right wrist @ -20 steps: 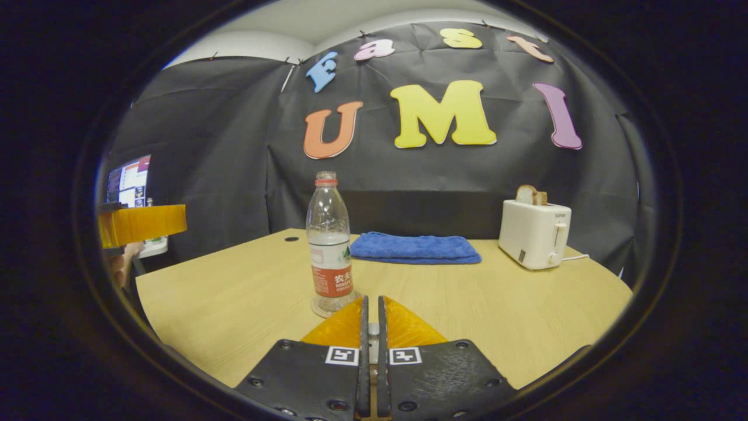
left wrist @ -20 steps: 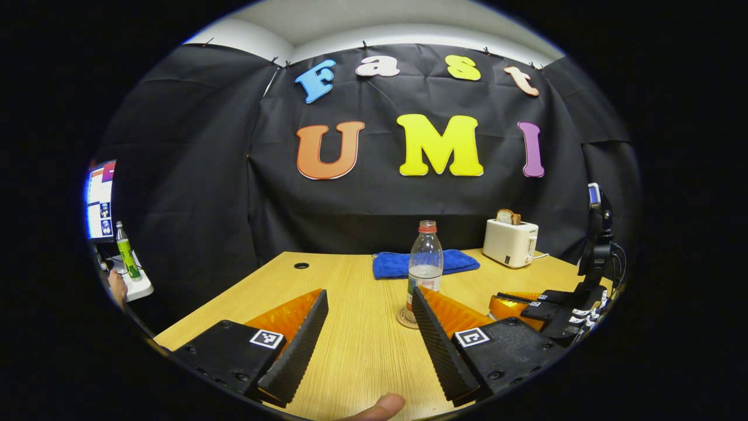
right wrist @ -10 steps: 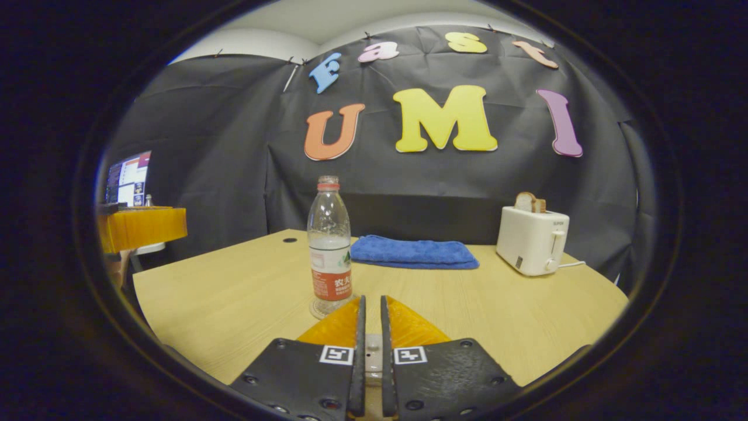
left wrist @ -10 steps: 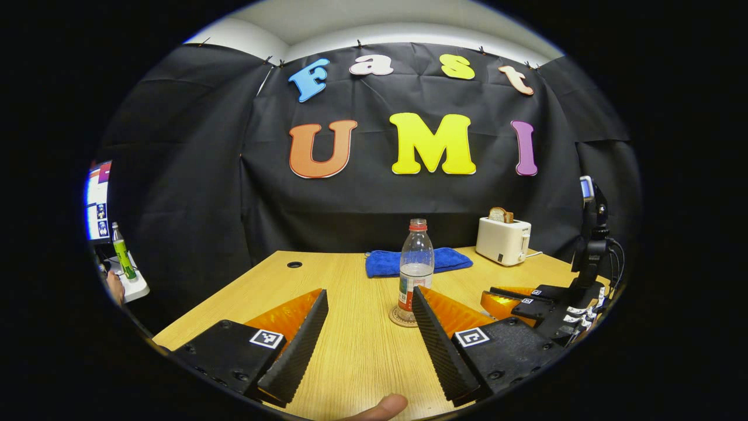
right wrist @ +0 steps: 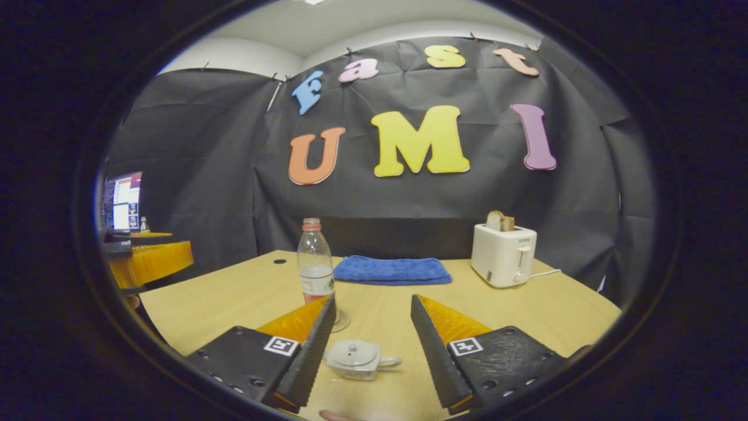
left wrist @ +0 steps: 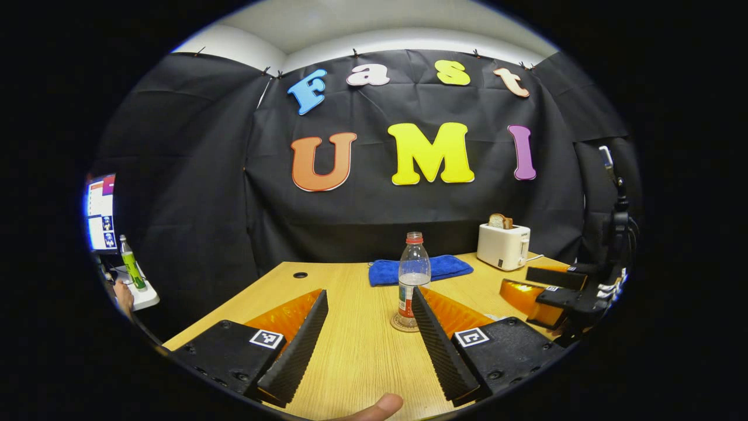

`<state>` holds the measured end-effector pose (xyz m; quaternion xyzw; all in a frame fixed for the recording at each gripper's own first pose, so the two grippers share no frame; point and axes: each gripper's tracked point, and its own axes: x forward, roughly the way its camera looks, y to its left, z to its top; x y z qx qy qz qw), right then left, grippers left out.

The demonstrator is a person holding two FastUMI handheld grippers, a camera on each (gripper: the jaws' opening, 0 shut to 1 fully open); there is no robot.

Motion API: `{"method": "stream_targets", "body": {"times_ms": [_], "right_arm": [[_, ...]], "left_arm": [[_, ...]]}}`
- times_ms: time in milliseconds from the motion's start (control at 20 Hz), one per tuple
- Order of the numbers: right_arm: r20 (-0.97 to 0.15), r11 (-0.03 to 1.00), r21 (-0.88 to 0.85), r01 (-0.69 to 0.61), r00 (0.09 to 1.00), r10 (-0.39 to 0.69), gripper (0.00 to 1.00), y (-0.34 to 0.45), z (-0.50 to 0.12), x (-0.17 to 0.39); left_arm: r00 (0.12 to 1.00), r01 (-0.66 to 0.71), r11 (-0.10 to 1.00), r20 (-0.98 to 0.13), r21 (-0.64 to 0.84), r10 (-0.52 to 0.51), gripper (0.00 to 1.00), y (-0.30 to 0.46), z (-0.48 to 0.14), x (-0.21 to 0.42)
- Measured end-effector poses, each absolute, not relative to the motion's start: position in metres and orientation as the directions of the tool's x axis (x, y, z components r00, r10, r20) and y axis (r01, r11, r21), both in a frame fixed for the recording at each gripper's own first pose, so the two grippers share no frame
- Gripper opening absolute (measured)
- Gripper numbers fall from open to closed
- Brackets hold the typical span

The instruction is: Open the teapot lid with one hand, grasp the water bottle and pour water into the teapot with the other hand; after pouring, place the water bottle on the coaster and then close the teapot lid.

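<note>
Small lidded silver metal teapot [right wrist: 353, 360] sat low between the wide-parted right tongs [right wrist: 374, 339]; clear plastic water bottle [left wrist: 413, 273] stood upright on its round coaster [left wrist: 403, 322] ahead of the wide-parted left tongs [left wrist: 368, 333].

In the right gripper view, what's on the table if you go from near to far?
Teapot → bottle → blue towel.

bottle's [right wrist: 315, 266] base and the coaster [right wrist: 341, 321] mostly hidden behind right gripper's finger [right wrist: 312, 345], around 9 o'clock of the teapot [right wrist: 356, 359].
</note>
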<state>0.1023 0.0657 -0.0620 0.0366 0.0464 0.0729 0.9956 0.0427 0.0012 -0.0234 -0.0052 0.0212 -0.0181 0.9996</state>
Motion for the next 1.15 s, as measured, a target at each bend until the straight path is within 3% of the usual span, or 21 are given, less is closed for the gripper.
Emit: {"method": "stream_targets", "body": {"times_ms": [100,250,750,1150], "right_arm": [[-0.077,0.992,0.062,-0.109,0.99,0.114,0.9,0.048,-0.051,0.092],[-0.068,0.997,0.027,-0.067,0.995,0.069,0.96,0.024,-0.035,0.077],[-0.039,0.999,-0.039,0.02,0.999,-0.021,0.95,-0.033,-0.015,0.008],[-0.036,1.0,-0.026,0.003,0.999,-0.004,0.95,-0.035,-0.023,0.002]], "left_arm": [[0.999,-0.004,1.0,-0.044,0.003,0.005,0.91,0.005,-0.023,0.04],[0.998,-0.033,0.999,-0.052,0.007,0.034,0.91,0.004,-0.021,0.038],[0.993,-0.096,0.995,-0.064,-0.03,0.094,0.91,0.013,-0.022,0.033],[0.994,-0.104,0.994,-0.044,-0.034,0.103,0.91,0.003,-0.018,0.031]]}}
